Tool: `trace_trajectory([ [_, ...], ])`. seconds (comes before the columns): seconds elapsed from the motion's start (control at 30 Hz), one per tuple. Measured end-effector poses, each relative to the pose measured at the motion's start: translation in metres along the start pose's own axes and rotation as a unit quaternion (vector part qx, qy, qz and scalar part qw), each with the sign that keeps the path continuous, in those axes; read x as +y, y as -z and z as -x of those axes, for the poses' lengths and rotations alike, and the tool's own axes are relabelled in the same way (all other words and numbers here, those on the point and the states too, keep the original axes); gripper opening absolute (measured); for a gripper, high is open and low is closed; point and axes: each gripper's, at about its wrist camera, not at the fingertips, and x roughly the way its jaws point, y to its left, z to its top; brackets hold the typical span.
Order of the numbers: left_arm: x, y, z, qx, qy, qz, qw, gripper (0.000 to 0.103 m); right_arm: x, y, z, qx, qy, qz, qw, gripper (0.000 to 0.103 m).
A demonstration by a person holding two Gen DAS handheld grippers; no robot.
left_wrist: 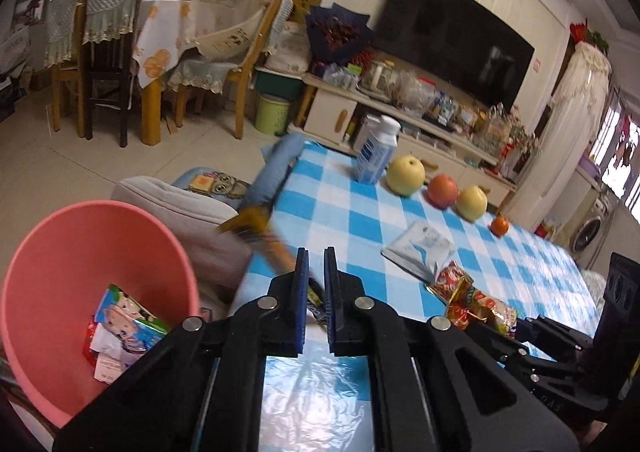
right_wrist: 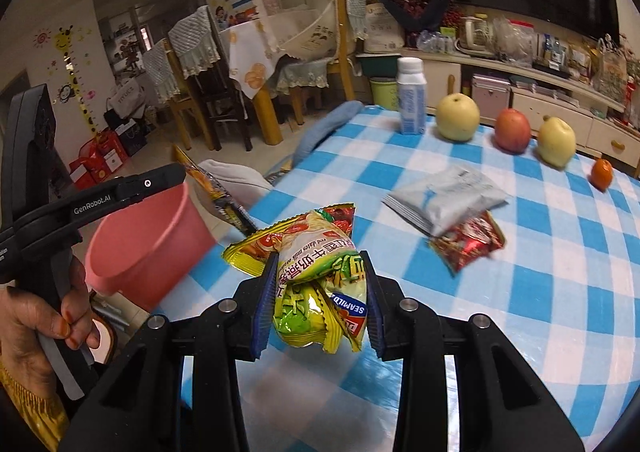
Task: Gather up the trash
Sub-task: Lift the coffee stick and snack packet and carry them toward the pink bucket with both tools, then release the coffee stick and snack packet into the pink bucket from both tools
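My left gripper point(left_wrist: 316, 272) is shut on a thin orange-yellow wrapper strip point(left_wrist: 256, 232) that sticks out up and to the left, above the gap between the table edge and the pink bin point(left_wrist: 52, 252). The bin holds several wrappers point(left_wrist: 124, 324). My right gripper point(right_wrist: 320, 264) is shut on a crumpled yellow-green snack wrapper point(right_wrist: 316, 252), lifted a little above the blue-checked tablecloth point(right_wrist: 560, 292). A grey-white packet point(right_wrist: 444, 196) lies on the table with a red wrapper point(right_wrist: 468, 240) partly under its near edge. In the right wrist view the left gripper point(right_wrist: 178, 172) hangs over the bin point(right_wrist: 152, 248).
At the table's far side stand a white milk bottle point(right_wrist: 412, 100), two yellow pears point(right_wrist: 458, 116), a red apple point(right_wrist: 514, 130) and a small orange point(right_wrist: 602, 174). A grey cushion point(left_wrist: 172, 200) lies beyond the bin. A hand point(right_wrist: 36, 316) grips the left handle.
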Motion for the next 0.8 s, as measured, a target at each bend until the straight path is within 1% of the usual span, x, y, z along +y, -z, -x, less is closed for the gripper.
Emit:
trace_trajectory([
  [0.03,0.008,0.0,0.004,-0.005,0.002,0.007,1.0,0.009,0.009,-0.003,-0.003,-0.002,-0.004,0.006,1.0,0.039],
  [0.13,0.025,0.002,0.003,0.0,0.007,0.026,0.9996,0.009,0.025,-0.007,-0.01,-0.002,-0.007,0.015,1.0,0.039],
  [0.2,0.032,0.002,0.004,0.002,0.018,0.037,0.9991,0.009,0.03,-0.007,-0.015,0.001,-0.005,0.017,1.0,0.039],
  [0.23,0.036,0.002,0.006,-0.003,0.026,0.043,0.9987,0.009,0.03,-0.006,-0.016,0.002,-0.005,0.016,1.0,0.039],
  [0.3,0.043,0.001,0.011,-0.013,0.029,0.052,0.9981,0.009,0.029,-0.002,-0.02,0.008,-0.005,0.012,1.0,0.039],
  [0.37,0.053,0.0,0.019,-0.032,0.019,0.07,0.9969,0.009,0.028,0.0,-0.022,0.009,-0.008,0.007,1.0,0.039],
  [0.43,0.065,-0.002,0.028,-0.057,-0.001,0.092,0.9942,0.009,0.029,0.0,-0.023,0.008,-0.013,0.007,1.0,0.039],
  [0.6,0.084,-0.001,0.043,-0.094,-0.041,0.125,0.9868,0.009,0.035,-0.003,-0.029,0.006,-0.032,0.016,0.999,0.039],
  [0.7,0.085,-0.003,0.045,-0.102,-0.047,0.126,0.9857,0.009,0.042,-0.005,-0.034,0.006,-0.044,0.023,0.999,0.039],
  [0.77,0.085,-0.004,0.043,-0.098,-0.061,0.121,0.9859,0.015,0.049,-0.007,-0.037,0.005,-0.053,0.028,0.998,0.039],
  [0.8,0.086,-0.004,0.044,-0.098,-0.068,0.121,0.9855,0.016,0.052,-0.008,-0.039,0.004,-0.057,0.031,0.998,0.039],
])
